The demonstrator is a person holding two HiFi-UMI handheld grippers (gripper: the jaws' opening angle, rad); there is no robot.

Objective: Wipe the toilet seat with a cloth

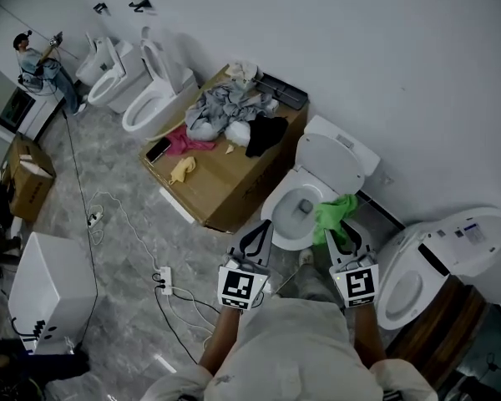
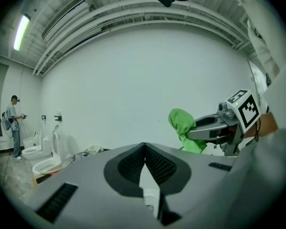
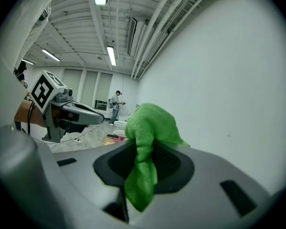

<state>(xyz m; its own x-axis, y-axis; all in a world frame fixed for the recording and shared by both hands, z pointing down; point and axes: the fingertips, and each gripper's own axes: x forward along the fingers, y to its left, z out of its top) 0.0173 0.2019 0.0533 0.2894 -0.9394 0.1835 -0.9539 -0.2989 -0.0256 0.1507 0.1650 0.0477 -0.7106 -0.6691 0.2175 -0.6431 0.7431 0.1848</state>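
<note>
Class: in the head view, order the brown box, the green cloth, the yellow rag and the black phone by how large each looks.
1. box, by far the largest
2. cloth
3. rag and phone, which look about alike, so they are not ranked against each other

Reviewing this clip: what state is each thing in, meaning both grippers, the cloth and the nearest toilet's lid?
cloth: bunched, clamped in jaws.
right gripper: shut on cloth.
left gripper: shut, empty.
toilet lid: raised.
</note>
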